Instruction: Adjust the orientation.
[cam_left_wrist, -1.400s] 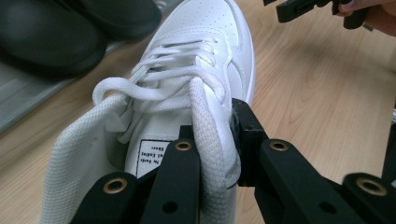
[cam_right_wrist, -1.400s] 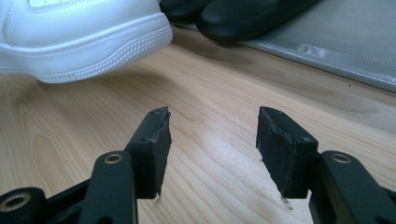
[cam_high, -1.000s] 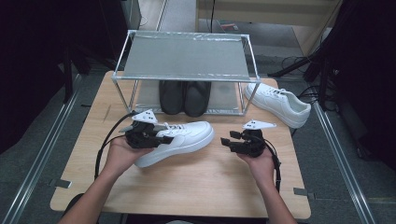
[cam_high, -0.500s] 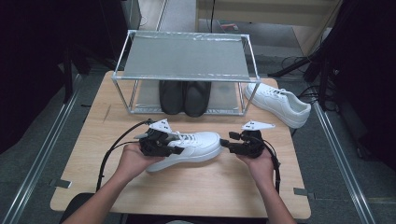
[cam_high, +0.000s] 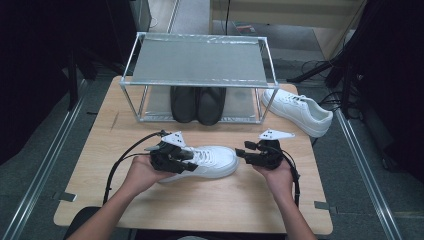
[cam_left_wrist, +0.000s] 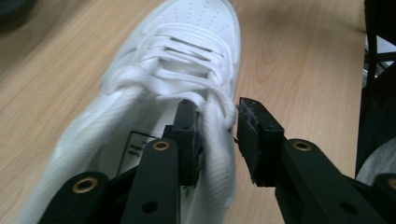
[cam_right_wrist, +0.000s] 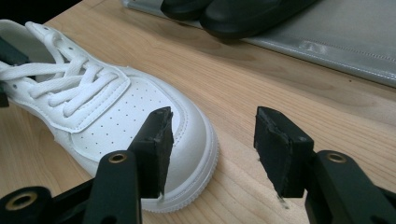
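Observation:
A white lace-up shoe (cam_high: 212, 159) lies on the wooden table (cam_high: 200, 210), toe pointing right. My left gripper (cam_high: 191, 161) is at its heel opening. In the left gripper view, one jaw is inside the collar and the other outside, with the shoe's (cam_left_wrist: 187, 46) side wall between them. The jaws of the left gripper (cam_left_wrist: 217, 109) have just been opening, and the outer pad stands off the wall. My right gripper (cam_high: 241, 149) stands open just off the toe. In the right gripper view the shoe's (cam_right_wrist: 116, 112) toe cap lies by one jaw, and the right gripper (cam_right_wrist: 212, 116) has bare wood in its gap.
A metal-framed shoe rack (cam_high: 200, 60) stands at the back of the table, with a pair of black shoes (cam_high: 197, 102) on its lower shelf. A second white shoe (cam_high: 297, 110) lies at the back right, beside the rack. Bare wood stretches along the front edge.
My left gripper has carried the white shoe to the right and down onto the table, bringing its toe close to the right gripper. The right gripper has stayed put.

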